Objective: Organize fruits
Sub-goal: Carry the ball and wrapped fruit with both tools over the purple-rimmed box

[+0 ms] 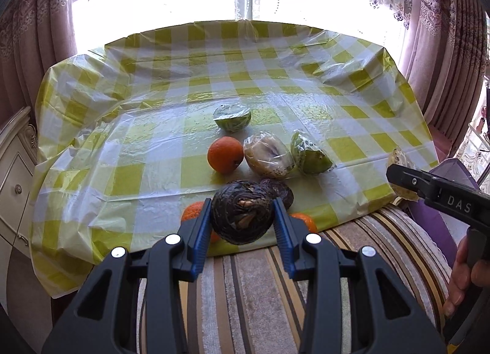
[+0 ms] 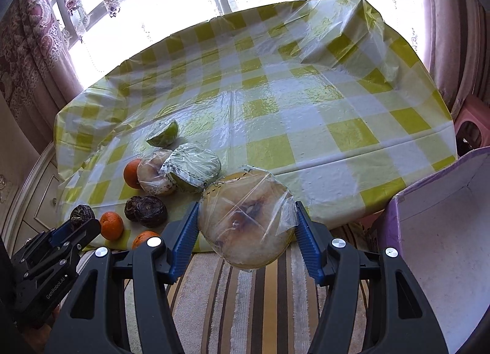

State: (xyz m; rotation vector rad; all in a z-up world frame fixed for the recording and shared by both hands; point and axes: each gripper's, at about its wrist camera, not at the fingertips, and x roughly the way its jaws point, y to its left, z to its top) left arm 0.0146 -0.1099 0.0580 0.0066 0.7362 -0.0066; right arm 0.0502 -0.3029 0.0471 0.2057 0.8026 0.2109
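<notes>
Left tool (image 1: pixel 242 216) is clenched on a dark, wrinkled round fruit (image 1: pixel 242 216), held above the near edge of the yellow-checked plastic-covered worktop (image 1: pixel 275 78). Right tool (image 2: pixel 245 225) grasps a plastic-wrapped pale cut fruit half (image 2: pixel 245 219) beside an open purple box (image 2: pixel 444 225).

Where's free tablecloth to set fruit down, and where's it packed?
Free: the far half of the checked tablecloth beyond the wrapped green fruit, and its right side toward the purple box. Crowded: the near-left edge, with oranges, dark fruits and wrapped halves.

Checked table (image 1: pixel 153 170) — oranges (image 1: pixel 225 154), wrapped fruit halves (image 1: pixel 268 155).
</notes>
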